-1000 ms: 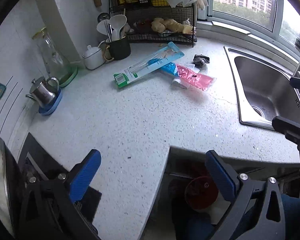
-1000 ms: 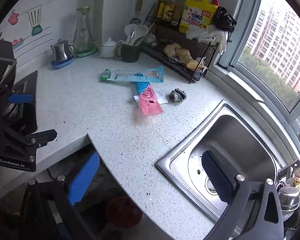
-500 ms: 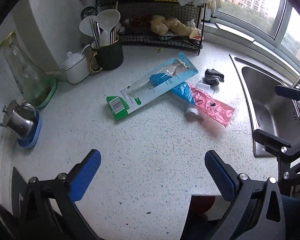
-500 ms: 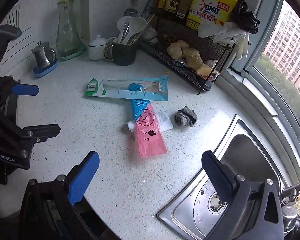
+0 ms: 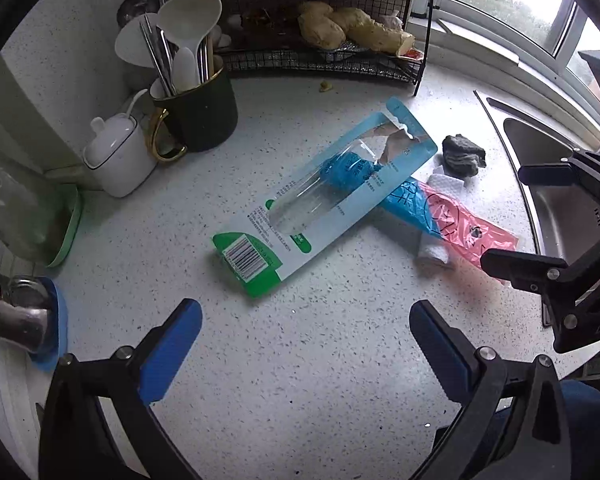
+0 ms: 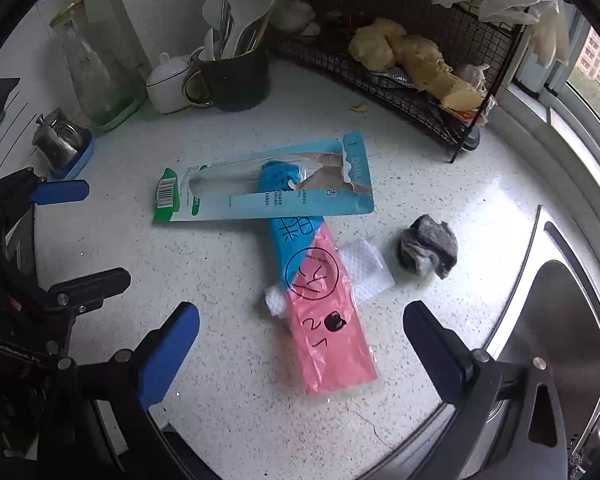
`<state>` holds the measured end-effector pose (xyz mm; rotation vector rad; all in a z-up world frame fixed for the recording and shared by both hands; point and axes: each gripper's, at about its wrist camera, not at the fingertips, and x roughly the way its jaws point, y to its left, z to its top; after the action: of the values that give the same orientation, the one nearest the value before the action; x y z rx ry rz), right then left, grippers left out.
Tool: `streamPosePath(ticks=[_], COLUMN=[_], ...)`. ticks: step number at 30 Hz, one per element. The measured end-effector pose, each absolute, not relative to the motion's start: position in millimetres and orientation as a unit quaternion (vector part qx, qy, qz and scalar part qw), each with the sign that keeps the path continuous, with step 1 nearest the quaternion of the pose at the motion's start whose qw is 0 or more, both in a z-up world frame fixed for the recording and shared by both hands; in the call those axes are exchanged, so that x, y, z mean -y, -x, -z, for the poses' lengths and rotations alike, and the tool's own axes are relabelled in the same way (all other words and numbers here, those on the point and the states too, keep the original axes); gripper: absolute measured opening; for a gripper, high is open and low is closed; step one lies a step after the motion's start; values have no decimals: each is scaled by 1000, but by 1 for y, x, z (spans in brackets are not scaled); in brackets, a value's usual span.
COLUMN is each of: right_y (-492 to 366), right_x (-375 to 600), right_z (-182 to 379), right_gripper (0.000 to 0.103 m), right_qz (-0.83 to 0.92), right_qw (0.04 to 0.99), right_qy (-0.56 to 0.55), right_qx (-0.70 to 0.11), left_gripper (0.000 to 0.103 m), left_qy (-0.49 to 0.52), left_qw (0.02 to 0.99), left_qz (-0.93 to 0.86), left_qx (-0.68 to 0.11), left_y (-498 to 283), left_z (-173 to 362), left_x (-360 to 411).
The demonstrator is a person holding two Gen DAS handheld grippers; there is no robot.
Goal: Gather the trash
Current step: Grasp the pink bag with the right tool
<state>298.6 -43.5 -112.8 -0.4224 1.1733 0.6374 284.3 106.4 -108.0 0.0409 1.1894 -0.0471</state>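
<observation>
Trash lies on the speckled counter: an opened blue-green toothbrush blister pack (image 5: 324, 204) (image 6: 264, 190) lying across a pink-and-blue plastic wrapper (image 5: 452, 224) (image 6: 324, 308). A white paper towel (image 6: 366, 270) sits under the wrapper and a crumpled grey wad (image 5: 463, 156) (image 6: 430, 251) beside it. My left gripper (image 5: 306, 344) is open and empty, just short of the pack's barcode end. My right gripper (image 6: 300, 344) is open and empty, hovering over the pink wrapper's near end. Each gripper shows in the other's view.
A dark utensil mug (image 5: 198, 114), white lidded pot (image 5: 118, 156), glass carafe (image 6: 94, 76) and small steel pot on a blue coaster (image 5: 24, 320) line the wall. A black wire rack (image 5: 324, 52) stands behind. The steel sink (image 6: 552, 344) lies to the right.
Both grippers have moved forward over the counter toward the trash, which now looks much larger. Both stay open. The trash has not moved.
</observation>
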Motion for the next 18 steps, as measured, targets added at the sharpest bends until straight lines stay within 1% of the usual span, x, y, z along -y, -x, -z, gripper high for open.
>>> streamPosePath(ticks=[2,4,6,8,9,10,15,17,18], right_y=[-307,-315,-320,-325,-326,-327,-329,-331,-332], right_x=[34,28,19,11,7,4,-14,-20,-23], right_z=[120,126,134,142,146,149,166,174,178], right_gripper=[102,96,95,87,82,79,78,70,64], right_qz=[-298,-303,-307,-313,-315,-315,-322,-322,-320], right_qw=[754,746,735,725,721,718,699,692,688], right_qy=[199,204,218,233,241,251,293,305,310], right_qx=[-551,-557,-563,-567,-568,-568,-567,-570,-573], left_gripper=[103,103,103,103,103,103,103,103,103], left_qy=[-13,-4,4,9,12,15,21,24,25], left_qw=[824,823,820,819,818,817,813,811,810], left_qz=[23,26,29,33,36,39,47,48,47], left_qx=[-566,-568,-571,-573,-574,-575,-580,-583,-584], left_y=[-293,-300,-306,-310,-313,-315,-322,-323,-323], left_z=[114,119,125,129,131,134,144,148,149], left_x=[-112,-118,-122,-125,-126,-128,-134,-137,-138])
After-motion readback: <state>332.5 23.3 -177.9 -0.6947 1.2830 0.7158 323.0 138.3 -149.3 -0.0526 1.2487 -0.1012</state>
